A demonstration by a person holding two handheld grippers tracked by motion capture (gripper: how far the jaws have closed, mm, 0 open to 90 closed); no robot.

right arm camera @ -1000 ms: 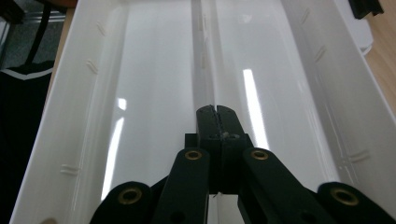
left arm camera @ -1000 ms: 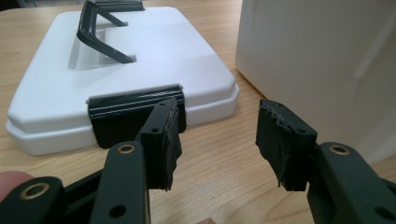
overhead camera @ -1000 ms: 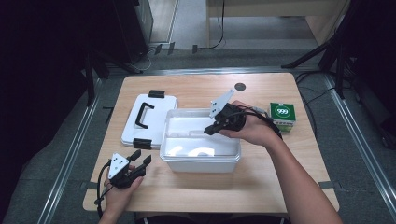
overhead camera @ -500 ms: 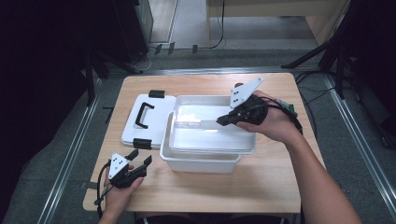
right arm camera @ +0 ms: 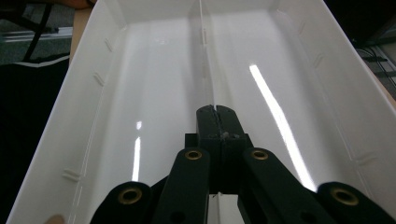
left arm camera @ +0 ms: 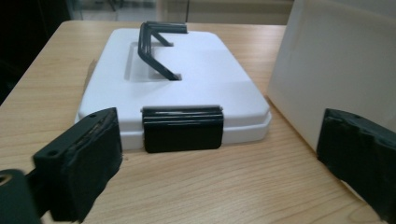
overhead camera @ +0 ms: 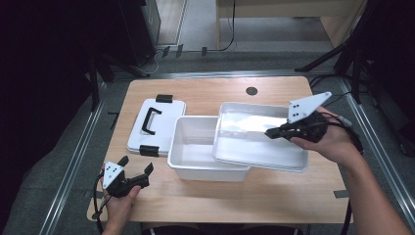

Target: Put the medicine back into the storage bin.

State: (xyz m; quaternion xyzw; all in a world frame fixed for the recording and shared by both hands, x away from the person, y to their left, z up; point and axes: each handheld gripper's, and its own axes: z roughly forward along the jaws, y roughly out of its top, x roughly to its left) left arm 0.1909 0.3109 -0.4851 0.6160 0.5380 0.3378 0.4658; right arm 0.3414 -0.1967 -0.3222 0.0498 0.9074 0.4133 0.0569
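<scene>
While clamped on the inner tray's (overhead camera: pixel 259 142) divider, keep right gripper (overhead camera: pixel 274 133) level, clear of tub (overhead camera: pixel 195 152); left gripper (overhead camera: pixel 134 172) gaping, empty.

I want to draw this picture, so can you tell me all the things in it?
Inner tray: one, white, lifted over the box's right edge, pinched at its middle divider.
Box: one, white, open, table centre.
Lid: one, white with black handle and clasps, left of box.
Table: one, light wood.
Right gripper: one, black, shut on the tray.
Left gripper: one, black, open, empty, front left.
</scene>
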